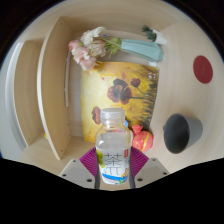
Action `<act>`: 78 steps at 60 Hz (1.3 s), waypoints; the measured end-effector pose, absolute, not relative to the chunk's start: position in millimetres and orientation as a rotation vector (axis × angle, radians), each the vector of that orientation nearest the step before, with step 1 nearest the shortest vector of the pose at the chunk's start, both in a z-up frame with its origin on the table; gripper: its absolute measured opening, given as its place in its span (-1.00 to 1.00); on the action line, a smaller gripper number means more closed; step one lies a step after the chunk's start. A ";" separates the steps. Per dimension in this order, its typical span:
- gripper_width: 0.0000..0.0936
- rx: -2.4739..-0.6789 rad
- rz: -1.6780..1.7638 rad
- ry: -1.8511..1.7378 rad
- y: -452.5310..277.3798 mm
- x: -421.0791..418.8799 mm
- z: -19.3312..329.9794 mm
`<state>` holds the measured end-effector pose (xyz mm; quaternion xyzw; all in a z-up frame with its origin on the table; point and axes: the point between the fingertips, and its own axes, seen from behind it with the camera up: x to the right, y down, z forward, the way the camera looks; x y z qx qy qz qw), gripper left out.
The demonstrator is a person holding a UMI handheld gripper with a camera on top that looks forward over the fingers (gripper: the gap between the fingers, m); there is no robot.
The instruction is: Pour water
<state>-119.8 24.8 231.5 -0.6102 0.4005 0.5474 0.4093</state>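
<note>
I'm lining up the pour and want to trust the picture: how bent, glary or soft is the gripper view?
Gripper view: strong fisheye bend, the table edge curving round; even, soft light with little shadow; a pale sheen on the water bottle held in the hand-held gripper; the dark cup reads clearly, the flowers beyond look slightly soft.

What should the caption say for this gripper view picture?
The tool grips a clear water bottle upright, with a dark cup nearby on the table.

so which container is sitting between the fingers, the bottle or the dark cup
The clear water bottle with the white cap; it stands between the fingers, pads at either side. The dark cup sits apart on the table, off to the right beyond them.
</note>
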 end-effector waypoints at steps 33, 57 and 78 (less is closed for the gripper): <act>-0.10 -1.810 0.157 -0.130 32.7 74.8 209.9; -0.10 -1.941 0.059 -0.127 38.5 122.4 90.1; 0.03 -1.822 0.067 -0.025 35.0 130.6 78.2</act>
